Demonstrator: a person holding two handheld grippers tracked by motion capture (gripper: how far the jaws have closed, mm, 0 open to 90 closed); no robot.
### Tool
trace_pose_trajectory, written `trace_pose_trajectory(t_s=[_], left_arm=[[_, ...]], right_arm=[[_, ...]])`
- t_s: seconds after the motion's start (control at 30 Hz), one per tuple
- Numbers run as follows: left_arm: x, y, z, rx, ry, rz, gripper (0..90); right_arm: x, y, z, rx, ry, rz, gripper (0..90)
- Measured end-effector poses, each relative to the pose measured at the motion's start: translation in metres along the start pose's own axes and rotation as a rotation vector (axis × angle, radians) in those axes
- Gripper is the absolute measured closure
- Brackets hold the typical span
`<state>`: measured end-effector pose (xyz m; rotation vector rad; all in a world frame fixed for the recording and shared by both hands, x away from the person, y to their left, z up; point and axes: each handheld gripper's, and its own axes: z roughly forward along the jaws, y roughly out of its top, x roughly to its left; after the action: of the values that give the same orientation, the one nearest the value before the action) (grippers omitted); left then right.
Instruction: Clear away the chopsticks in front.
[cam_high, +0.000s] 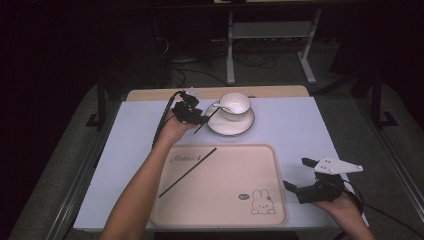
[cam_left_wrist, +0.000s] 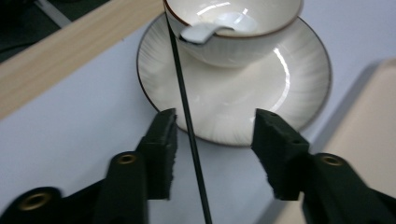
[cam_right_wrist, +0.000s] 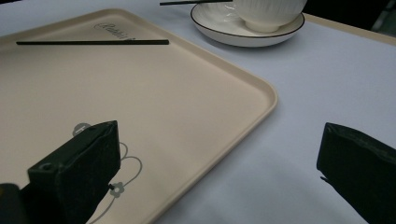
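Beside the saucer (cam_high: 231, 129), at the far end of the worktop (cam_high: 300, 125), the left tongs (cam_high: 200, 119) sit around a thin black chopstick (cam_left_wrist: 187, 116). From the left gripper view the stick runs up between the two black jaws, close to one pad but with a gap on both sides, its far tip leaning on the rim of the cup (cam_left_wrist: 233, 42). So the jaws are part open with the stick between them and no grip on it yet. A white spoon (cam_left_wrist: 205, 31) lies in the cup.

A second chopstick (cam_high: 188, 172) already lies slantwise on the beige tray (cam_high: 225, 220), near its printed word. That suggests the work in hand is gathering the pair onto the tray, and this is the pickup of the second one.

The right tongs (cam_high: 299, 174) hover just off the tray's right edge, jaws spread wide and holding nothing; the right gripper view looks across the tray's corner towards the cup.

Next, the left jaws need to close squarely on the stick, which is thin and could slip or roll out sideways. Then it should be lifted away from the cup without dragging the rim or tipping the spoon, carried back to the tray, and laid down alongside the first stick.
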<state>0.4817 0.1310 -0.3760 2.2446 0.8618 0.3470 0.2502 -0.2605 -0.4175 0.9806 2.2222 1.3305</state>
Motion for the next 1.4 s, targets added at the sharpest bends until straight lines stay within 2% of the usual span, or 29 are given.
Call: trace_pose_trajectory(t_s=[0.2,0.4,0.57,0.63,0.73,0.97,1.07,1.23,1.4], left_arm=[[0.003,0.013,0.026,0.002,0.026,-0.039,68.4],[0.003,0.015,0.051,0.024,0.054,-0.059,70.4],[0.006,0.012,0.064,0.044,0.076,-0.069,72.7],[0.007,0.01,0.069,0.051,0.072,-0.079,74.9],[0.005,0.008,0.073,0.066,0.095,-0.048,77.3],[0.002,0.01,0.076,0.046,0.137,-0.032,83.8],[0.003,0.009,0.076,0.042,0.146,-0.051,85.1],[0.007,0.009,0.07,0.035,0.132,-0.079,85.7],[0.014,0.008,0.054,0.019,0.109,-0.121,85.7]], right_arm=[[0.0,0.0,0.001,0.003,0.004,0.002,0.0],[0.0,0.0,-0.001,-0.003,0.007,0.004,0.0],[0.0,0.0,0.0,-0.004,0.01,0.005,0.0],[0.0,0.0,0.0,-0.003,0.011,0.005,0.0],[-0.001,-0.001,-0.001,-0.01,0.014,0.007,0.0],[-0.001,-0.001,-0.001,-0.013,0.015,0.008,0.0],[-0.002,-0.001,-0.002,-0.014,0.016,0.008,0.0],[-0.002,-0.001,-0.002,-0.015,0.016,0.013,0.0],[-0.002,-0.001,-0.002,-0.016,0.016,0.013,0.0]])
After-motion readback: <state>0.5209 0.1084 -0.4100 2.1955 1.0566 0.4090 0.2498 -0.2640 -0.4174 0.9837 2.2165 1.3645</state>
